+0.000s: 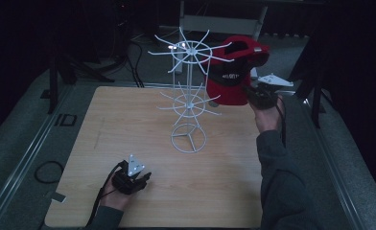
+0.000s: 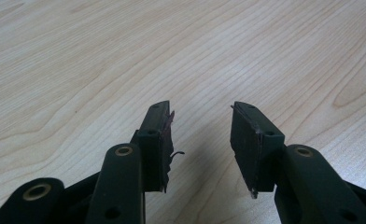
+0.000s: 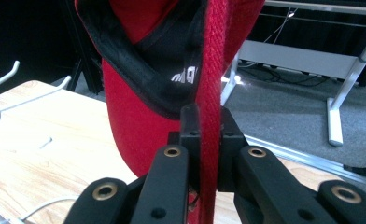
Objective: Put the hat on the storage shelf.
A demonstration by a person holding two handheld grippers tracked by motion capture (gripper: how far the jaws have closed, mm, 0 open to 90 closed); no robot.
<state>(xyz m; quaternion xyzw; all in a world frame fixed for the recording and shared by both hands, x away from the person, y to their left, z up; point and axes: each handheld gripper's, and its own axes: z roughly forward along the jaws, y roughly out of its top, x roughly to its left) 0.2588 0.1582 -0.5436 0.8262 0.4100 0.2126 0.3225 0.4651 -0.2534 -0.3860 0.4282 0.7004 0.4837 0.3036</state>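
A red cap (image 1: 234, 72) with a black inner band hangs in the air at the right of a white wire rack (image 1: 188, 91), level with the rack's upper ring of prongs. My right gripper (image 1: 253, 96) is shut on the cap's edge; in the right gripper view the red fabric (image 3: 211, 126) is pinched between the jaws (image 3: 208, 140), with the cap's body (image 3: 134, 126) hanging left of them. My left gripper (image 1: 137, 178) rests low over the wooden table (image 1: 128, 120) near its front left. Its jaws (image 2: 200, 140) stand open with bare wood between them.
The rack stands on a round wire base (image 1: 189, 138) at the table's middle, with two tiers of prongs pointing outward. A dark cable loop (image 1: 48, 171) lies on the grey floor at the left. Metal frame legs (image 3: 344, 88) stand beyond the table's far edge.
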